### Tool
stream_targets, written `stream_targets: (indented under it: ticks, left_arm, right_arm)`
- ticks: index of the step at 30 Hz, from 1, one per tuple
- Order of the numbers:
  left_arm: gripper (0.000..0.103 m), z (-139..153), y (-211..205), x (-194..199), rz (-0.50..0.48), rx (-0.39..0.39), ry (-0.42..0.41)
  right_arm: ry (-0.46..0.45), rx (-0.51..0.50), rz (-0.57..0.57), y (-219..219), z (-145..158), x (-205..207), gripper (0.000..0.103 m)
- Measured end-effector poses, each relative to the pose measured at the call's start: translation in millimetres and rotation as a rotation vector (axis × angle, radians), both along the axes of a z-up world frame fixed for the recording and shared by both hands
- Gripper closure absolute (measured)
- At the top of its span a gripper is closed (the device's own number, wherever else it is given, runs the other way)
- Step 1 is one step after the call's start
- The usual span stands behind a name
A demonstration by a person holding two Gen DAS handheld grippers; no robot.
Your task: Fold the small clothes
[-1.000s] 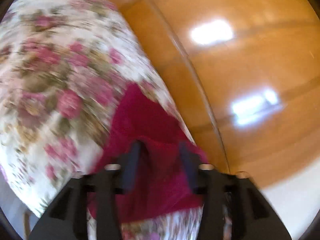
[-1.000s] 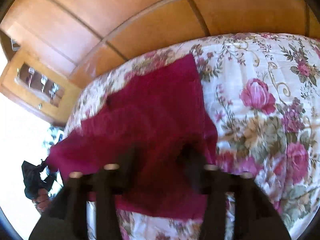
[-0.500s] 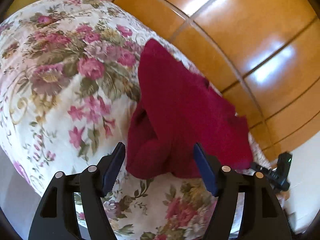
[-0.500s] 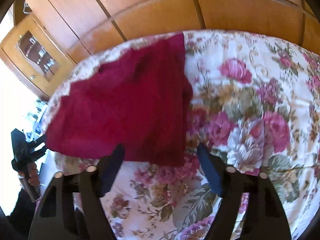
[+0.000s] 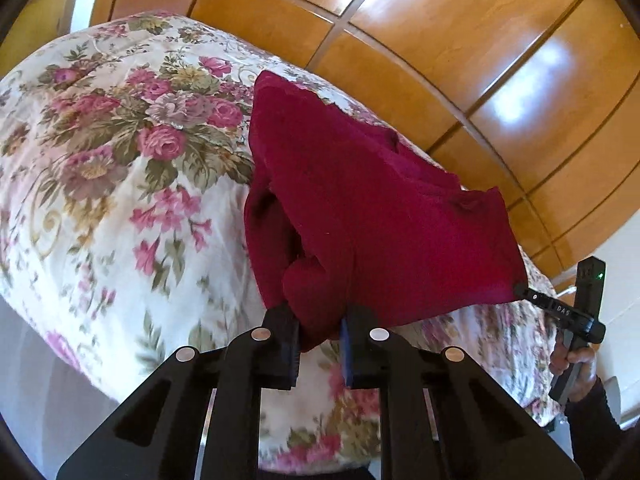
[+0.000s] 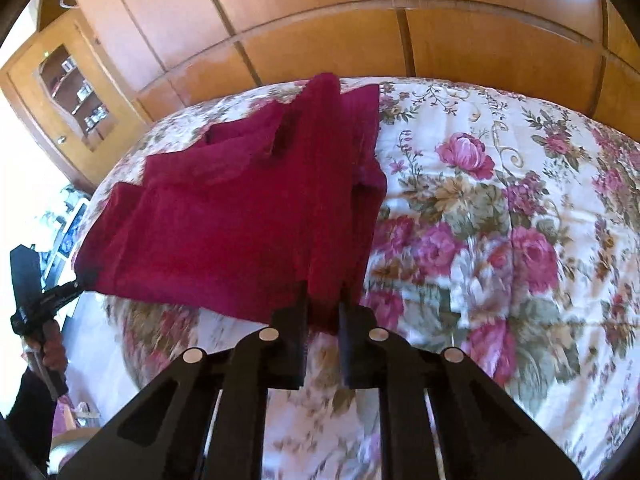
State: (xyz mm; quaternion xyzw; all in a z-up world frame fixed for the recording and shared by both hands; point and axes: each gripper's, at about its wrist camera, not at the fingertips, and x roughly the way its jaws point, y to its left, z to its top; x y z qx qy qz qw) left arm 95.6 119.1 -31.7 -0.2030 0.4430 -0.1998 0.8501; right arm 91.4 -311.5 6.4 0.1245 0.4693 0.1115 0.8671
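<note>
My left gripper (image 5: 320, 320) and right gripper (image 6: 323, 312) have just closed their jaws on the red garment's (image 5: 360, 208) near corners over the bed (image 5: 100, 160).

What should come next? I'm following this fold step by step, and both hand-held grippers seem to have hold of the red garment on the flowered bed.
Probably lift both near corners and carry them toward the far edge. The left hand-held gripper and right hand-held gripper have just closed on the red garment, which lies rumpled on the floral bedspread.
</note>
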Motion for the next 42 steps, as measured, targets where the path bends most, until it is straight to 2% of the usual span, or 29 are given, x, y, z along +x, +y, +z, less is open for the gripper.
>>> stream_targets:
  ticks: [5,8,11,12,13,15,16,20,24,26,30,35,37,42]
  left_arm:
    - [0.089,2.3,4.0,-38.2,-0.012,-0.038,0.023]
    - [0.089,-4.0,2.2,-58.9,-0.012,-0.018,0.046]
    - [0.085,-10.9,-0.9,-62.8,-0.004,0.005,0.058]
    - [0.084,-11.8,-0.1,-60.9,0.0,-0.006,0.06]
    - [0.079,-11.7,1.4,-57.8,0.007,-0.013,0.061]
    - [0.074,-6.6,5.2,-55.0,0.022,-0.013,0.048]
    - [0.071,-2.1,7.8,-50.9,0.036,0.001,0.03]
    - [0.07,13.6,17.4,-44.9,0.079,0.028,-0.023]
    - [0.069,23.5,18.9,-36.6,0.099,0.084,-0.06]
    - [0.049,25.1,18.4,-29.2,0.109,0.096,-0.072]
    - [0.049,28.9,13.4,-15.6,0.094,0.107,-0.086]
    - [0.049,27.4,2.6,-1.6,0.062,0.155,-0.09]
    - [0.049,24.5,1.4,3.5,0.067,0.176,-0.087]
    - [0.049,20.0,1.2,15.3,0.084,0.187,-0.084]
  right_arm:
    - [0.06,0.027,0.017,-2.1,-9.3,-44.5,0.092]
    - [0.125,0.044,0.014,-3.7,-25.4,-64.6,0.092]
    - [0.141,0.055,0.011,-3.8,-28.4,-65.9,0.091]
    - [0.139,0.043,0.014,-2.9,-24.2,-62.9,0.083]
    - [0.132,0.026,0.011,-2.5,-20.2,-60.6,0.068]
    - [0.093,0.011,0.015,-2.4,-8.7,-56.3,0.046]
    - [0.071,-0.004,0.014,-2.3,-3.5,-53.6,0.045]
    - [-0.003,-0.031,0.01,2.1,10.6,-33.8,0.045]
    - [-0.049,-0.066,-0.003,13.4,11.4,-9.5,0.046]
    - [-0.055,-0.092,-0.03,15.1,9.6,4.2,0.046]
    - [-0.068,-0.117,-0.076,15.0,2.9,30.8,0.046]
    - [-0.062,-0.086,-0.096,12.3,-7.2,48.4,0.047]
    - [-0.052,-0.082,-0.099,13.1,-11.0,51.4,0.058]
    - [-0.065,-0.14,-0.094,17.2,-13.5,50.7,0.078]
